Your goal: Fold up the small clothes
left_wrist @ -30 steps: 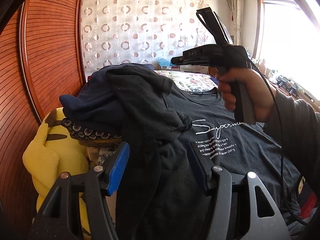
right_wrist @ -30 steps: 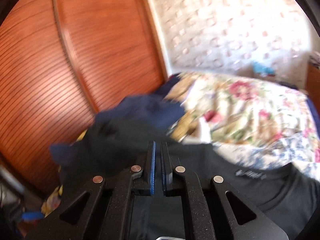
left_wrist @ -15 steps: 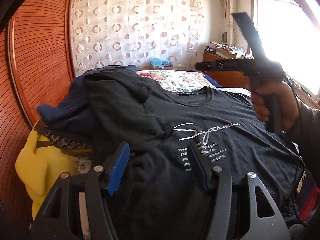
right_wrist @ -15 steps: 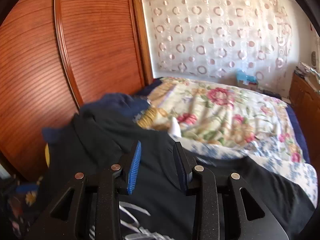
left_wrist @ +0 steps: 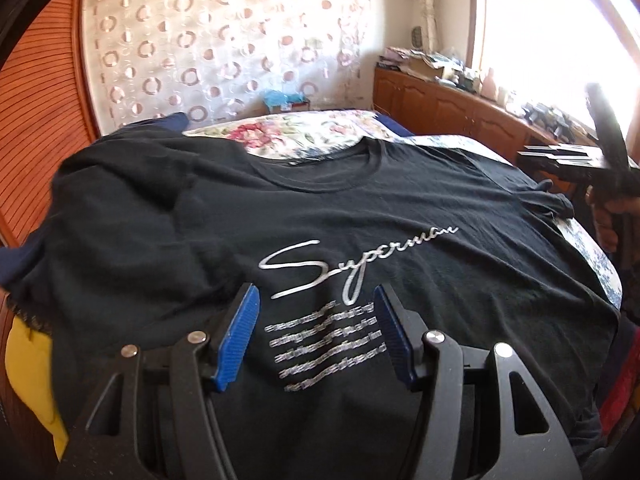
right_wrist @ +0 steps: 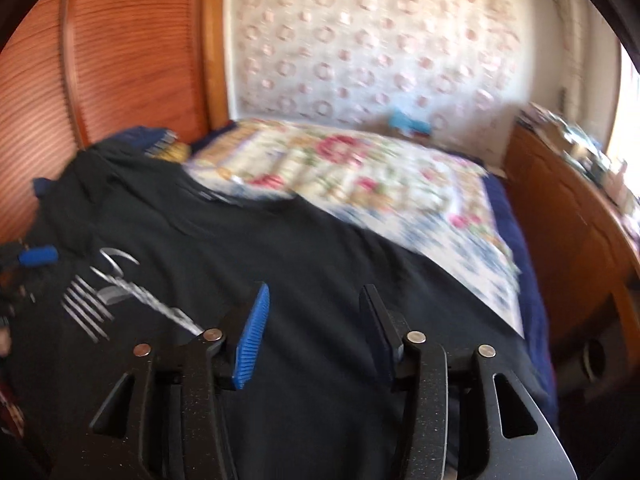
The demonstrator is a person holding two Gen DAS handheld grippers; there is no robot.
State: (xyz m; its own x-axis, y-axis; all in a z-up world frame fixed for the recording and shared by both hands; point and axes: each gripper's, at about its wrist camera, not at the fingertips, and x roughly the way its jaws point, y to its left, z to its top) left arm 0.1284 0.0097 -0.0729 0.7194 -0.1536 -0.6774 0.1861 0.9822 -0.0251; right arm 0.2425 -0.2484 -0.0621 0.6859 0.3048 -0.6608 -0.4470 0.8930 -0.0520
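Both tongs hover over the bed (right_wrist: 400, 184): left tongs (left_wrist: 316, 332) parted and empty; right tongs (right_wrist: 312, 328) opening, nothing between; floral bedspread bare beyond; black T-shirt (left_wrist: 240, 220) spread flat, "Superman" script up, right sleeve bunched.

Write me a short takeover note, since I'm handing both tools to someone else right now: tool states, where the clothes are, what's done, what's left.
Left tool: open, empty, above the printed chest of the black T-shirt.
Right tool: jaws opening, nothing between them, over the shirt's plain side.
The shirt lies spread face up on the floral bedspread, collar toward the far wall. One sleeve is bunched. A navy garment lies beyond its far shoulder, partly under it.
Done: shirt laid out.
Left: smooth the sleeve, fold the shirt; no fold made yet. Probably the navy piece follows.
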